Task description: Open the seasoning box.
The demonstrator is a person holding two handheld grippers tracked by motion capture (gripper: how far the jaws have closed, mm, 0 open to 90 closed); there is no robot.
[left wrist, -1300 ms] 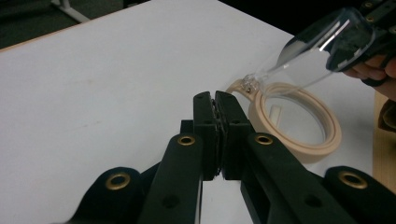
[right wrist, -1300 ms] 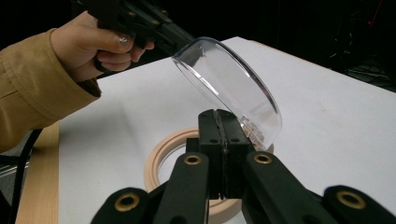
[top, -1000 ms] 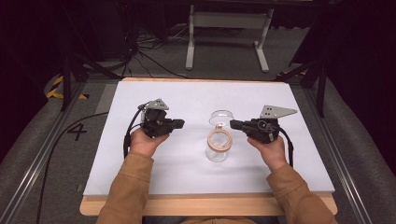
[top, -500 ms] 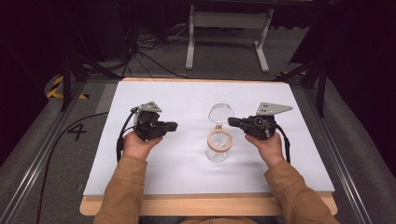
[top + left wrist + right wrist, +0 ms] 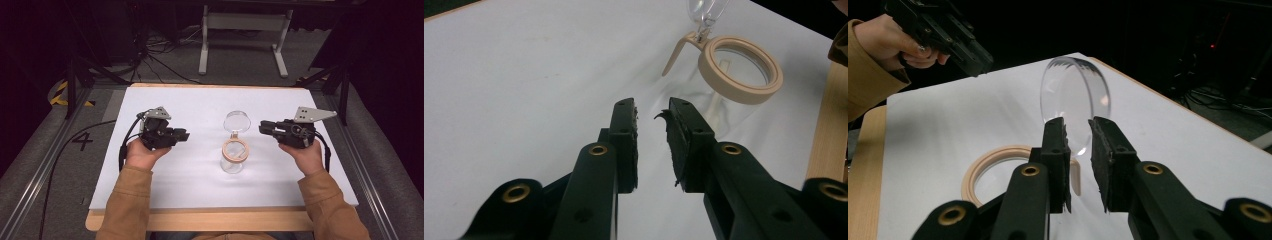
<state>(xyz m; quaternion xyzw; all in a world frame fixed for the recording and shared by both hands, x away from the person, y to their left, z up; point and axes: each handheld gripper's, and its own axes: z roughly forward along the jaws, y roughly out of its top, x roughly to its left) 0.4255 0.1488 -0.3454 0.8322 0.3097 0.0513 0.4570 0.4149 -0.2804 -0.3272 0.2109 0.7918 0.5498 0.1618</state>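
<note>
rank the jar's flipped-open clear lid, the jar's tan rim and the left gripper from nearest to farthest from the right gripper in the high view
1. Clear lid: closest, just left of the right gripper.
2. Tan rim: left and nearer the person.
3. Left gripper: farthest, across the jar, on the table's left side.

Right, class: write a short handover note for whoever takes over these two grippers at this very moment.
Left gripper: jaws have just been opening, nothing between them, held above the white table cover left of the jar.
Right gripper: jaws have just been opening, empty, right of the jar and aimed at its lid.
Clear glass jar with a beige ring at its mouth: upright mid-table, its round clear hinged lid swung open and standing up behind the mouth.
Done: jar stands open and free of both grippers.
Left: cannot tell from here; likely closing the lid or filling the jar.
</note>
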